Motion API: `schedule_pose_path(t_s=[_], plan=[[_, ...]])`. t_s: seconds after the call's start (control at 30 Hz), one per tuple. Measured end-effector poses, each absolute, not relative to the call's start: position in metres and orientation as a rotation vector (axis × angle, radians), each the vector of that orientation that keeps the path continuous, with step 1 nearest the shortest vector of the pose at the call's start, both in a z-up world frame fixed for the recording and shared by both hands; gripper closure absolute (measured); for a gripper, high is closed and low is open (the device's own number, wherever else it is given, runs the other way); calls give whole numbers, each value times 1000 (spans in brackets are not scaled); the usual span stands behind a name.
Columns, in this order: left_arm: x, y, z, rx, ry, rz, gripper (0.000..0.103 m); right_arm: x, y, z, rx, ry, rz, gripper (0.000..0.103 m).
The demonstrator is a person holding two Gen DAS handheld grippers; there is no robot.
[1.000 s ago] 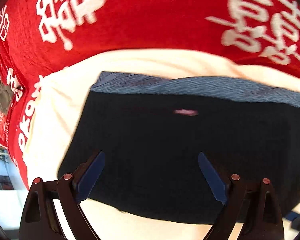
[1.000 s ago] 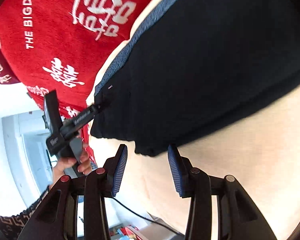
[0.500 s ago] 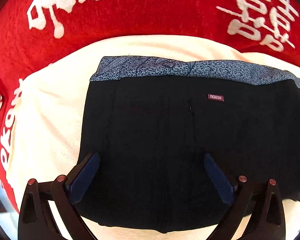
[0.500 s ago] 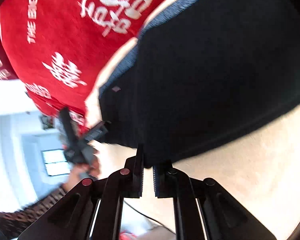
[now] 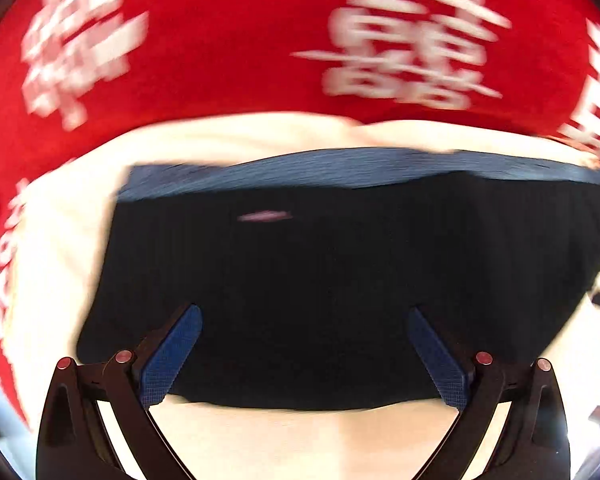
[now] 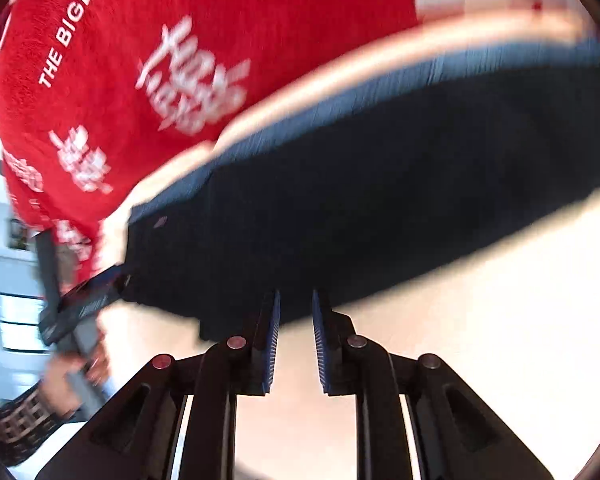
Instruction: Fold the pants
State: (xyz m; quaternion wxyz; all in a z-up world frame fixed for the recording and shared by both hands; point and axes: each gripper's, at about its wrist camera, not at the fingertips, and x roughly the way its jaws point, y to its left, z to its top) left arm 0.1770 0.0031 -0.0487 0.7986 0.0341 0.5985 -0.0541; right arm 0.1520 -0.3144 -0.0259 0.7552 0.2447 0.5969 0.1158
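Left view: my left tool (image 5: 302,354) gapes wide over the near edge of the folded black pants (image 5: 340,280), mid-frame on the cream sheet (image 5: 292,440), free to smooth them.

Right view: my right tool (image 6: 294,344), narrow, has just been opening slightly, empty, at the pants' lower hem.

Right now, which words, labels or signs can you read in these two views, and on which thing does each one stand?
"THE BIGDA", cut off at the picture's edge: white print on the red blanket, right wrist view.
Large white characters on the same blanket: too blurred to read.
Small pinkish label on the black pants: blurred, unreadable.
Pale lettering on the left gripper: too small and blurred to read.
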Motion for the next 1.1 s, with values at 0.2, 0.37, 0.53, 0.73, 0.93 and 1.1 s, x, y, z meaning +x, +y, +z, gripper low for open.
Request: schedule_pose_path(t_s=[0.2,0.37,0.53,0.73,0.93,1.1], plan=[[163,-76,-97,177,1345,-183,0,157,-338,-64,389,1354,178,85],[164,-62,-89,88,1387,-152,0,140,-362,-58,497,1395,174,84],[220,-77,-62,99,1254,-104,0,179,-366,-39,469,1304,231,82],[285,-88,-105,85,1267,89,0,247,-339,-51,375,1290,288,81],[279,-81,-117,67,1251,81,0,252,-389,-73,363,1279,182,85],[268,-96,-90,97,1265,107,0,226,-447,-60,329,1290,14,81]])
